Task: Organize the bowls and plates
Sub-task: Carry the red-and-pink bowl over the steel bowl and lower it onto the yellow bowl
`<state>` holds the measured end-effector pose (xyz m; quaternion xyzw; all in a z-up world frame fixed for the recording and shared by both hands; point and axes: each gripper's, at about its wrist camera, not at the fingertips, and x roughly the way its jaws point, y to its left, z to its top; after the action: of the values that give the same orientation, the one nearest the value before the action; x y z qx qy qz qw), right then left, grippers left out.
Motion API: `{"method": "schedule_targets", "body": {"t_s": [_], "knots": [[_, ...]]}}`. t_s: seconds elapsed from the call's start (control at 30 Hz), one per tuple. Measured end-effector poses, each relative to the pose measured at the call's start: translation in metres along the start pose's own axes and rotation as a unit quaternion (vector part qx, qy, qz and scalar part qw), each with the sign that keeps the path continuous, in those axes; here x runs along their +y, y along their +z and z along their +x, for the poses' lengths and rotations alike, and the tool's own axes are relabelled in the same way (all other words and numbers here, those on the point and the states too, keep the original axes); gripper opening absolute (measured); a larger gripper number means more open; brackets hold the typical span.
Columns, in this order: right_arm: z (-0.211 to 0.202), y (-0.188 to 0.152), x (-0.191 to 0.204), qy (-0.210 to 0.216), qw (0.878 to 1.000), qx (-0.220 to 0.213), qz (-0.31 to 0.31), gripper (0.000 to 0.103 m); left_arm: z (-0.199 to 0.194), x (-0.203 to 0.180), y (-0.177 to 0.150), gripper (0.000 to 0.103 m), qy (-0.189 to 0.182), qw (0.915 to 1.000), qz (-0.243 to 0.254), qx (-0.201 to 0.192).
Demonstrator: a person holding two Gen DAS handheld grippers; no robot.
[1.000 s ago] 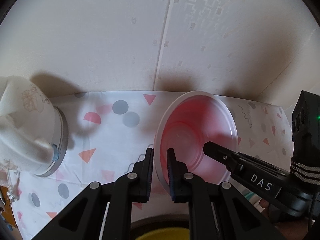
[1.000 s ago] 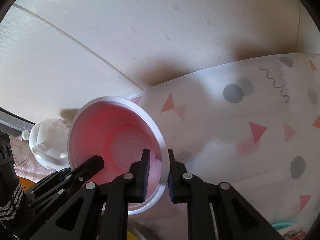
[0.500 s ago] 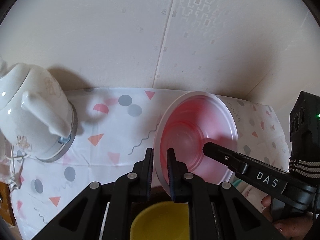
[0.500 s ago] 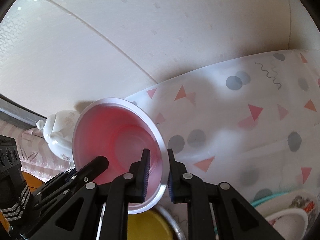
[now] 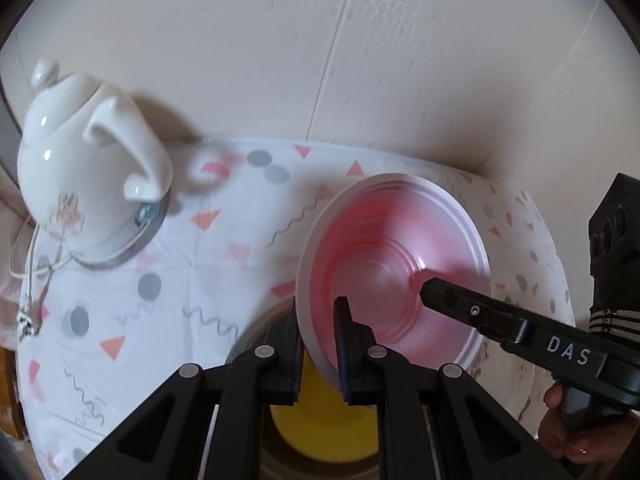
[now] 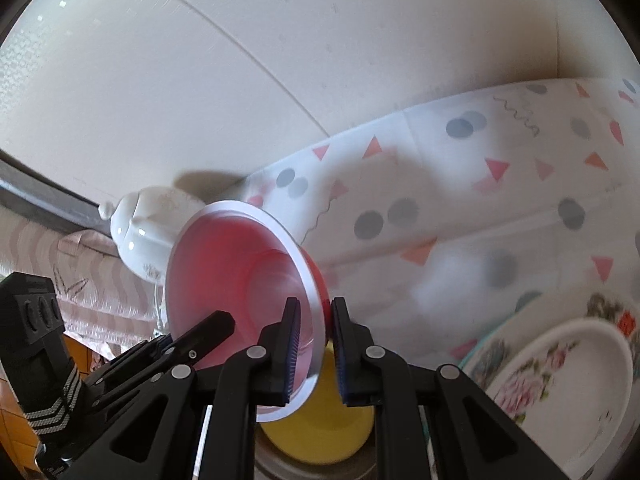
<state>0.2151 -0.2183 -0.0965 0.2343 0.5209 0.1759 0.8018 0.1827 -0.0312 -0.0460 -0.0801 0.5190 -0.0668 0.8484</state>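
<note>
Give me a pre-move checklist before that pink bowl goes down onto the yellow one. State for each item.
1. Left gripper clamped on the pink bowl rim: ok, pads pinch the near edge.
2. Right gripper clamped on the same bowl: ok, one finger inside, one outside.
3. Bowl level: not ok, it is tilted steeply, opening facing the cameras.
4. Yellow bowl below: ok, visible under the pink rim, inside a metal dish.
5. Yellow bowl empty: cannot tell, mostly hidden by the grippers.
6. Teapot clear of the path: ok, it stands apart at the table's far left.
</note>
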Motion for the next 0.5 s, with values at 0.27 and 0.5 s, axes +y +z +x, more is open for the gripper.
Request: {"method": "schedule_targets", "body": {"t_s": [0.27,0.5], "knots": [[0.015,-0.019,0.005,-0.020,1.000,0.020,-0.003,0.016,-0.001,0.003,-0.029,0.014,0.002,0.9998,0.009,0.017],[0.027,-0.037,0.003,-0.036,0.998,0.041,-0.003,0.017,0.007,0.006,-0.045,0.014,0.007,0.9992,0.012,0.038]]}}
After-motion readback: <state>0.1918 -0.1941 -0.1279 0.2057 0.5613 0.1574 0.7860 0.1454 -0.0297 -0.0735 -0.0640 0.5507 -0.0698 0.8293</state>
